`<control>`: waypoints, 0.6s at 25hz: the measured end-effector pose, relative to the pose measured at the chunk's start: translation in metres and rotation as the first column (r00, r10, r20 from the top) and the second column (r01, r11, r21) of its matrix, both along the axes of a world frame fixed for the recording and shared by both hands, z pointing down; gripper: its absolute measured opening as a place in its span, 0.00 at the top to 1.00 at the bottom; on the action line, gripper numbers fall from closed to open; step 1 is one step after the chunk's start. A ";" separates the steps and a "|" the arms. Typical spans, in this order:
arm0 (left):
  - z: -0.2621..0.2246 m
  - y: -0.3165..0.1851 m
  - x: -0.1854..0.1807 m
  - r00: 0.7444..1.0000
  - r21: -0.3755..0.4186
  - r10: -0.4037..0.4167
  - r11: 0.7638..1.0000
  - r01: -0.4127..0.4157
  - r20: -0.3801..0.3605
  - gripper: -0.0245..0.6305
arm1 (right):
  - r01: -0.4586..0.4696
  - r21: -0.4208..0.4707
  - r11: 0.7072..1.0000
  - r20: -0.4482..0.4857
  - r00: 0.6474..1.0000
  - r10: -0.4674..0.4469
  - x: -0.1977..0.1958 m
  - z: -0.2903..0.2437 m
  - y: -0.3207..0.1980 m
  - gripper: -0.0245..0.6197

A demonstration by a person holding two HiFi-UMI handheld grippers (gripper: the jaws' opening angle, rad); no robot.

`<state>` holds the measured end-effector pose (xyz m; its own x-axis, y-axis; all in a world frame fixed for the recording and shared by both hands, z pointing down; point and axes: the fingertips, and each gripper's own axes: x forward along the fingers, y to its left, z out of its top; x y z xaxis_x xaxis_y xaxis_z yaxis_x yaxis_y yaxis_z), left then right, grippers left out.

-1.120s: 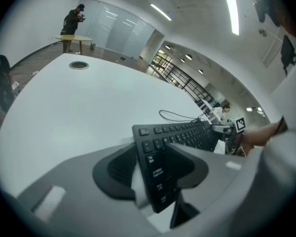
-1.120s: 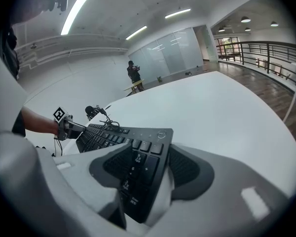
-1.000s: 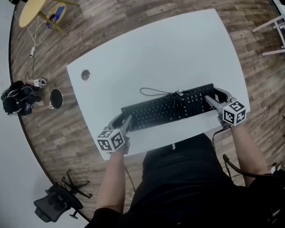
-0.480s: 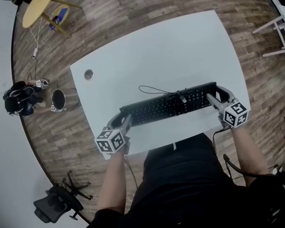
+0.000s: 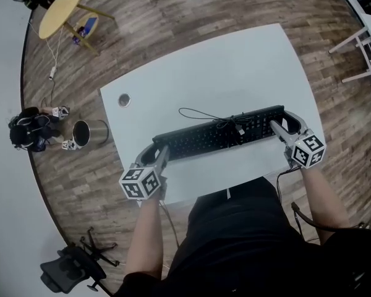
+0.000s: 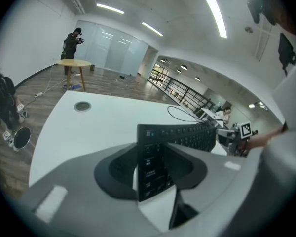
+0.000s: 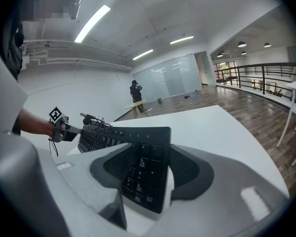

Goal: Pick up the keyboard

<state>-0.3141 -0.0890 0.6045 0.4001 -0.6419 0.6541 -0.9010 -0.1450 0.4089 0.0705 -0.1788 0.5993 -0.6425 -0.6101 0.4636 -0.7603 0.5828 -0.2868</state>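
The left hand-held gripper (image 5: pixel 159 153) and right hand-held gripper (image 5: pixel 278 127) each pinch a keyboard (image 5: pixel 219 135) end; uneven lifting might slip it.

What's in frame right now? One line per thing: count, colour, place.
table: 1, white, centre, on the wood floor
grommet hole: 1, grey, table's left part
keyboard: 1, black, at the table's near side, held at both ends
cable: 1, black, looped behind the keyboard's middle
round table: 1, yellow top, upper left
bin: 1, metal, floor left of the table
bag: 1, black, floor beside the bin
office chair: 1, black, lower left
white frame: 1, right edge, maybe a chair
bystander: 1, dark clothes, by the round table
left hand-held gripper: 1, grey, shut on the keyboard's left end
right hand-held gripper: 1, grey, shut on its right end
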 end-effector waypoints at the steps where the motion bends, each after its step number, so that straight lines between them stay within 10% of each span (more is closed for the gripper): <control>1: -0.004 -0.003 0.000 1.000 0.009 0.002 1.000 -0.002 0.003 0.70 | -0.004 0.008 1.000 0.003 1.000 0.004 0.000 -0.004 -0.002 0.61; 15: -0.061 -0.027 -0.021 0.999 0.139 0.003 0.990 -0.009 0.041 0.70 | -0.059 0.168 0.984 0.060 0.997 0.050 -0.018 -0.059 -0.019 0.62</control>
<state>-0.3347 -0.1162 0.5433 0.3794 -0.7255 0.5743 -0.9153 -0.2033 0.3477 0.0527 -0.1976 0.5405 -0.6278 -0.7116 0.3154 -0.7781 0.5846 -0.2300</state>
